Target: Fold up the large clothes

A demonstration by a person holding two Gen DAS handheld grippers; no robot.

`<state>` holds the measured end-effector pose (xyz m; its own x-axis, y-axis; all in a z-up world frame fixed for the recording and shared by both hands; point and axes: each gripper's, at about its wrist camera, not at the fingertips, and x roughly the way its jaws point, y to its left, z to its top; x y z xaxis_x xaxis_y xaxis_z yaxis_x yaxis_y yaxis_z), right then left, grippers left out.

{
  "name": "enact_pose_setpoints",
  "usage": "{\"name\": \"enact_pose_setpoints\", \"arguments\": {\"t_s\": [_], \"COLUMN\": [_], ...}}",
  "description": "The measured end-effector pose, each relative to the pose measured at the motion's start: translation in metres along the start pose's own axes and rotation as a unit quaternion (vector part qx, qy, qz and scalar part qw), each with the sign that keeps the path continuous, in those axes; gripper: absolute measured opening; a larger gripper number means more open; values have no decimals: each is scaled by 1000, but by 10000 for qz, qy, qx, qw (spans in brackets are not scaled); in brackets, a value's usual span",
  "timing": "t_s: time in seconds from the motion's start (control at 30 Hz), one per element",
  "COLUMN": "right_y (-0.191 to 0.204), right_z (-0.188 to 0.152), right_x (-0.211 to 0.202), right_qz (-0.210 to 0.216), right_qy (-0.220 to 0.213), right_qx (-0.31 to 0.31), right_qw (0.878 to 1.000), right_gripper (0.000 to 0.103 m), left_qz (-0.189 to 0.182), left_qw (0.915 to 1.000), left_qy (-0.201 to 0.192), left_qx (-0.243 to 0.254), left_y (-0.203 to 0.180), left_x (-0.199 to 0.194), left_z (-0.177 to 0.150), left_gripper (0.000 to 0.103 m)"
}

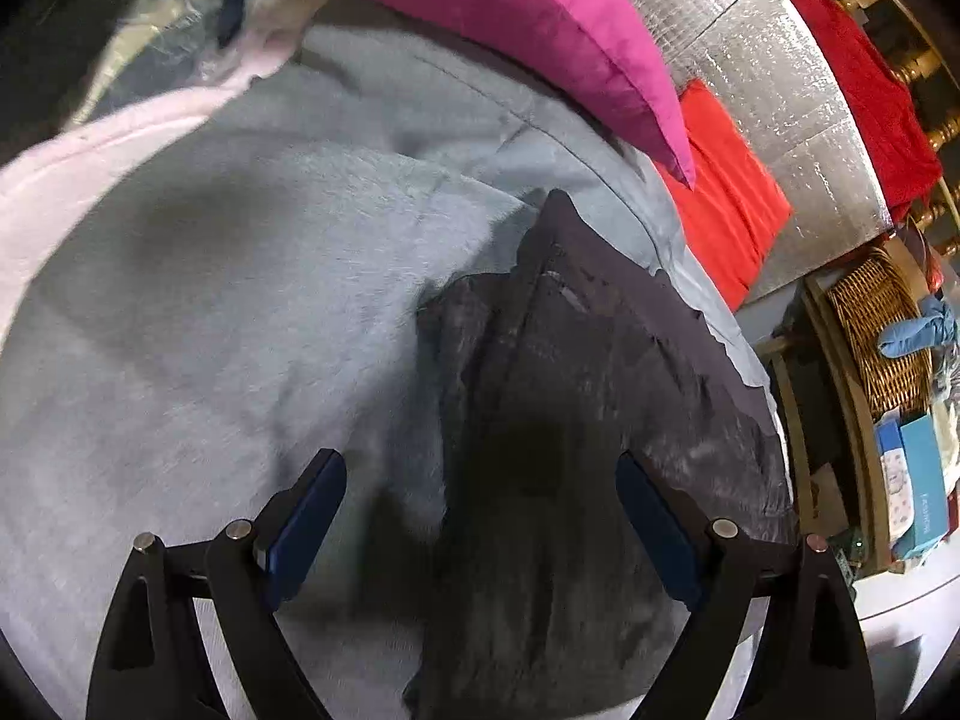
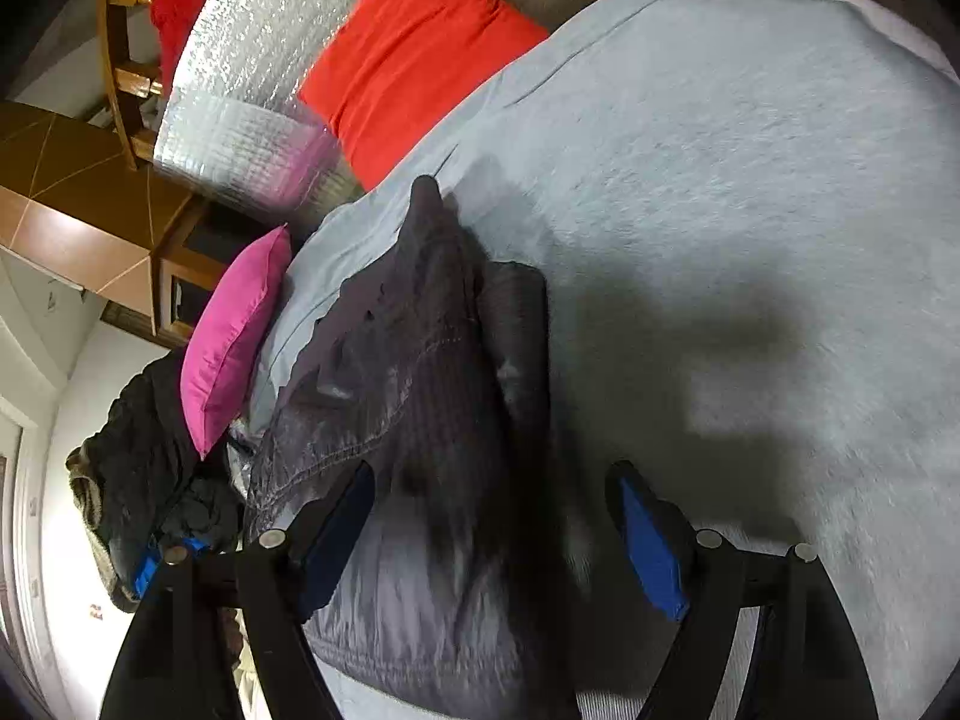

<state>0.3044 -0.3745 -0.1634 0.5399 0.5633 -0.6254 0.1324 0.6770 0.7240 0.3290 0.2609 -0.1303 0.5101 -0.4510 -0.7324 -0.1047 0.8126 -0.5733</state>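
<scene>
Dark quilted garment (image 1: pixel 540 420) bunched on the bed's grey blanket (image 1: pixel 210 300), left gripper (image 1: pixel 480 522) and right gripper (image 2: pixel 492 528) above it, jaws released (a careless pinch risks catching blanket too).

A garment (image 1: pixel 570 396) lies on the blanket (image 1: pixel 240 300), near its edge; two cushions (image 1: pixel 540 30) sit behind it, apparently against a padded sheet (image 1: pixel 774 78).

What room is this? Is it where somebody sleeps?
Probably a bedroom. A wide bed covered in a fuzzy light-blue blanket has a bright pink cushion and an orange-red pillow at one side, and a dark grey garment lies on the blanket for folding.
</scene>
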Motion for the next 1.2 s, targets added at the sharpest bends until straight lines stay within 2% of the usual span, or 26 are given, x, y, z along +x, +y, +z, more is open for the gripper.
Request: {"name": "enact_pose_setpoints", "arguments": {"t_s": [0.1,0.27,0.33,0.37,0.4,0.47,0.53,0.63,0.77,0.93,1.07,1.2], "right_y": [2,12,16,20,22,24,23,28,44,81,118,161], "right_z": [8,15,14,14,14,15,17,17,16,21,24,24], "right_x": [11,28,32,35,37,44,48,51,48,24,2,-26], "right_qz": [40,57,-4,-39,-88,-259,-255,-238,-462,-588,-692,-684], "right_qy": [79,192,225,239,244,280,299,418,400,302,254,27], "right_qx": [-81,-241,-353,-445,-512,-557,-507,-627,-848,-1280,-1683,-2037], "right_qw": [9999,9995,9991,9987,9983,9977,9979,9969,9945,9896,9830,9766], "right_gripper": [82,82,82,81,79,65,57,38,24,17,15,14], "left_qz": [-141,-141,-62,29,87,55,74,94,333,672,697,611], "left_qw": [9997,9986,9984,9982,9981,9979,9975,9970,9953,9909,9891,9859], "left_qy": [143,404,409,419,425,454,482,482,399,174,-85,-370], "left_qx": [142,324,392,422,438,452,519,599,819,1153,1291,1513], "left_y": [-10,-24,-28,-28,-28,-27,-30,-35,-51,-77,-98,-126], "left_x": [15,40,45,46,47,48,49,50,46,26,-2,-38], "left_z": [6,9,10,10,11,12,12,12,13,17,22,23], "left_gripper": [91,91,82,73,68,62,57,46,29,19,17,17]}}
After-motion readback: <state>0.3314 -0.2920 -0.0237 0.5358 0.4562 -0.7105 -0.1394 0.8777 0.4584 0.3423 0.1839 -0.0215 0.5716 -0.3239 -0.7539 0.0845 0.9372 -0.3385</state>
